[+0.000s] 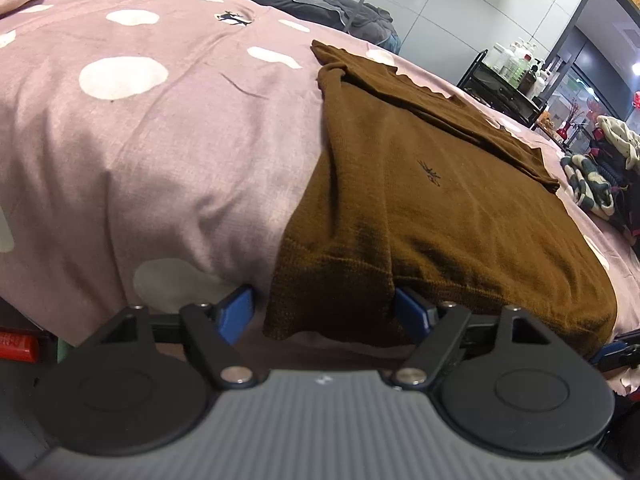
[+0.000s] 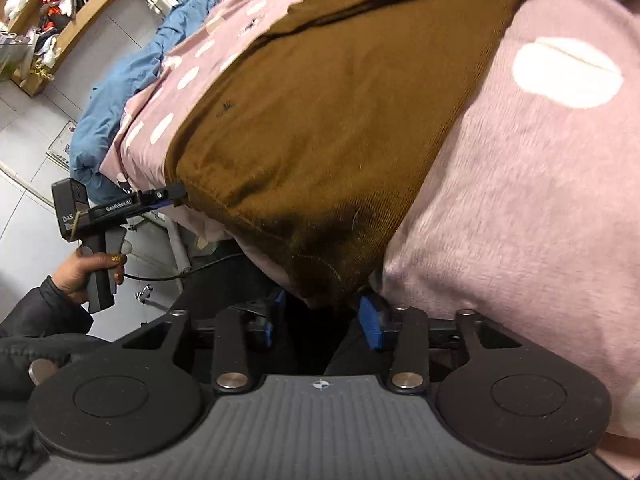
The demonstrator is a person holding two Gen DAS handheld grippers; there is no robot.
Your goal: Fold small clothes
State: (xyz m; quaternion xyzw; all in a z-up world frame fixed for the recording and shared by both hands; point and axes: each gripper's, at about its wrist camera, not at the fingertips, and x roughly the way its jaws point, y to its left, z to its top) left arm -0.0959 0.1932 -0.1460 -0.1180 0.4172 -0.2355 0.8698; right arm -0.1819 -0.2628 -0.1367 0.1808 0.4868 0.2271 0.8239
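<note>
On pink bedspread point(image 1: 140, 168): one brown sweater point(image 1: 440, 216)

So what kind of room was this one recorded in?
Most likely a bedroom at home. A brown sweater lies on a bed with a pink spotted duvet cover, a trolley of toiletry bottles stands nearby, and wooden shelves hold clothes and clutter.

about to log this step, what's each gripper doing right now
left gripper: open, fingers straddle the brown sweater hem corner.
right gripper: open, fingers either side of the other hem corner.
</note>
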